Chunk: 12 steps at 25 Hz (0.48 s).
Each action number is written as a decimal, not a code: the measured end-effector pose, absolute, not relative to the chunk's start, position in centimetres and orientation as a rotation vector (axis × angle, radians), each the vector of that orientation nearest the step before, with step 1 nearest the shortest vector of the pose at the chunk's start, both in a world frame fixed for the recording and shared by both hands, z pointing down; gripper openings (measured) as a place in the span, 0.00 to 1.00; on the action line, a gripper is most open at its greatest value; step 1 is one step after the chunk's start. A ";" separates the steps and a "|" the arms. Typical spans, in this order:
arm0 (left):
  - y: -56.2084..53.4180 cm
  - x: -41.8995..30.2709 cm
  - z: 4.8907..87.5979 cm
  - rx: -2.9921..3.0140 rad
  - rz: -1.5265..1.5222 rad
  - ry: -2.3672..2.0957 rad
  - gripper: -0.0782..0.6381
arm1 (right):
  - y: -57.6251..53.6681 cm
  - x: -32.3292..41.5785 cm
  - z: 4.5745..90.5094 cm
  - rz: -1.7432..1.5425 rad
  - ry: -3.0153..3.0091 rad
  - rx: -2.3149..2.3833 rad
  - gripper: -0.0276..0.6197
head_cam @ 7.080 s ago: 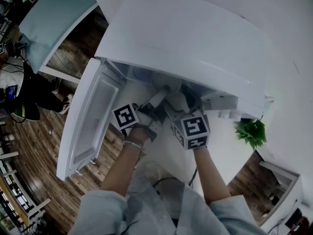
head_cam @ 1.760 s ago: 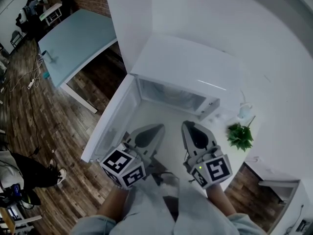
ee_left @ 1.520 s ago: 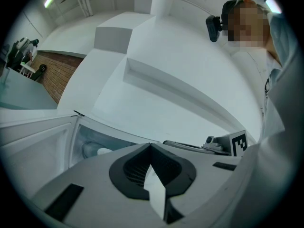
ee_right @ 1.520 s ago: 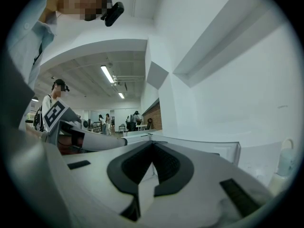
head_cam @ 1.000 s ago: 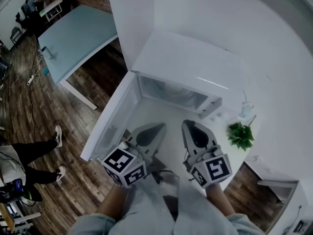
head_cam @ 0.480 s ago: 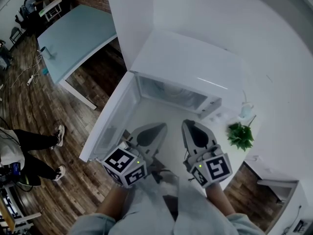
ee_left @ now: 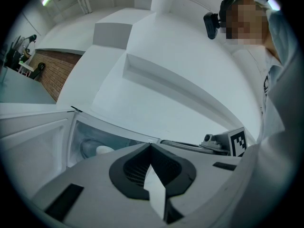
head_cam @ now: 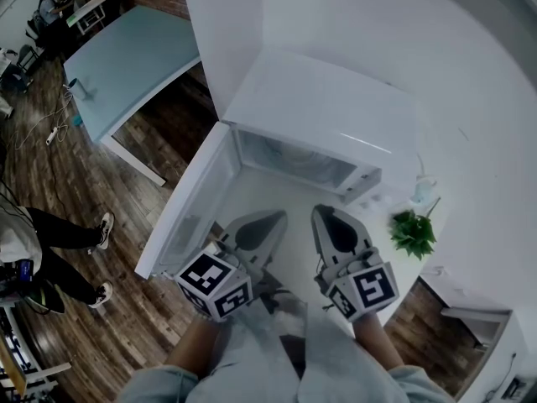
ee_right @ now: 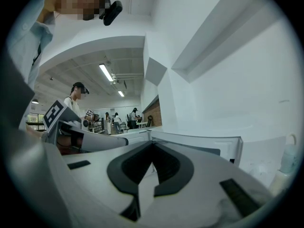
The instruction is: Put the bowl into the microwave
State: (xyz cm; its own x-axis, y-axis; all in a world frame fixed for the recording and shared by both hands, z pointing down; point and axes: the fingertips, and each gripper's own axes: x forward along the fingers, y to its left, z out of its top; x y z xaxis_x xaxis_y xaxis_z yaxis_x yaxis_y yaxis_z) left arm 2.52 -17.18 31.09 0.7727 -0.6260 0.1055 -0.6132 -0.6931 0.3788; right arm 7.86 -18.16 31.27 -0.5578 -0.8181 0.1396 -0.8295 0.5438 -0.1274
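The white microwave (head_cam: 327,107) stands on a white counter with its door (head_cam: 189,204) swung open to the left. In the left gripper view a white bowl (ee_left: 103,150) sits inside the cavity on the turntable. Both grippers hang close to my body, in front of the opening and apart from it. My left gripper (head_cam: 273,218) points at the cavity with its jaws pressed together and nothing between them (ee_left: 151,146). My right gripper (head_cam: 324,211) is beside it, also shut and empty (ee_right: 152,144).
A small green plant (head_cam: 413,232) and a pale bottle (head_cam: 419,190) stand on the counter right of the microwave. A blue table (head_cam: 126,65) is at the far left over the wooden floor, where a person (head_cam: 25,259) walks.
Earlier both grippers reached into the microwave; since then they have drawn back to my body. Over the last second they hold still; only the person on the floor has moved.
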 end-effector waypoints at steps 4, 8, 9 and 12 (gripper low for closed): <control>-17.2 2.5 31.1 2.574 -0.041 -0.940 0.11 | -18.2 7.8 31.3 0.278 -2.705 1.439 0.05; -17.2 2.5 31.1 2.560 -0.042 -0.945 0.11 | -18.2 7.7 31.4 0.277 -2.702 1.432 0.05; -17.2 2.5 31.1 2.559 -0.042 -0.946 0.11 | -18.2 7.7 31.4 0.278 -2.700 1.432 0.05; -17.1 2.5 31.2 2.561 -0.040 -0.944 0.11 | -18.1 7.7 31.4 0.277 -2.700 1.430 0.05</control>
